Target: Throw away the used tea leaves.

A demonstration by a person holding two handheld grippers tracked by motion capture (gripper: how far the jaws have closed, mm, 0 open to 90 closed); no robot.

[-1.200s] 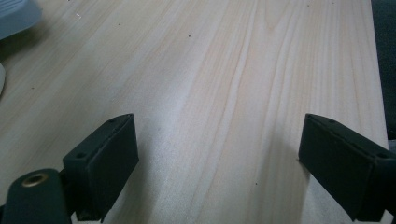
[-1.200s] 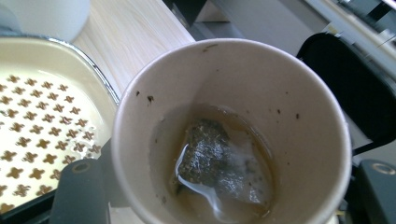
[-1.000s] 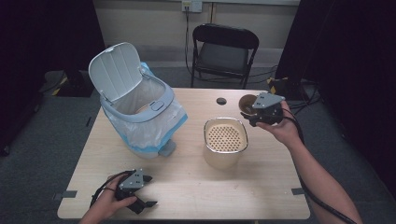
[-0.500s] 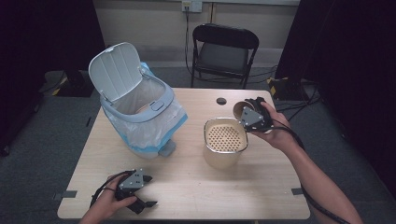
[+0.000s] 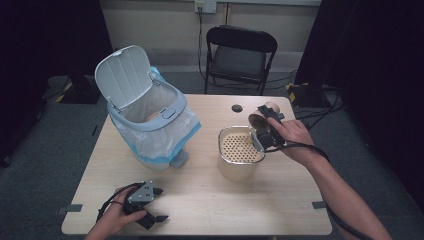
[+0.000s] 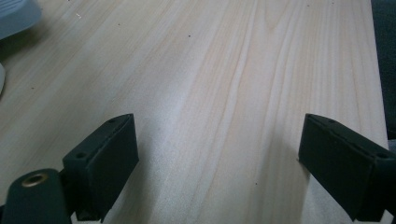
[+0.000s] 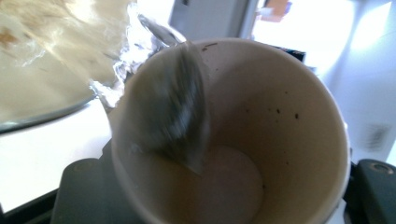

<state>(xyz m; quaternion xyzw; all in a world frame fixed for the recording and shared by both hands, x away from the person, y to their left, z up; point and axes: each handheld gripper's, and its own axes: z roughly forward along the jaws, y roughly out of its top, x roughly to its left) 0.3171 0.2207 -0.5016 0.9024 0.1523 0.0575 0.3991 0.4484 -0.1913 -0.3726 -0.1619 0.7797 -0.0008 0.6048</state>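
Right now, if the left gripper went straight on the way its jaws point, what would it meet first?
Probably nothing soon. The left gripper has open jaws pointing along the bare table. From its own view only wood lies ahead; the lined bin sits off to one side, though depth is hard to judge.

Three cameras, one fixed and two riding.
High view: above the near edge, facing forward and down over the whole pale wooden tabletop [image 5: 210,200]. Left gripper view: low, skimming that tabletop [image 6: 210,70]. Right gripper view: close, into a tilted paper cup [image 7: 280,116], seen in high view too [image 5: 257,120].
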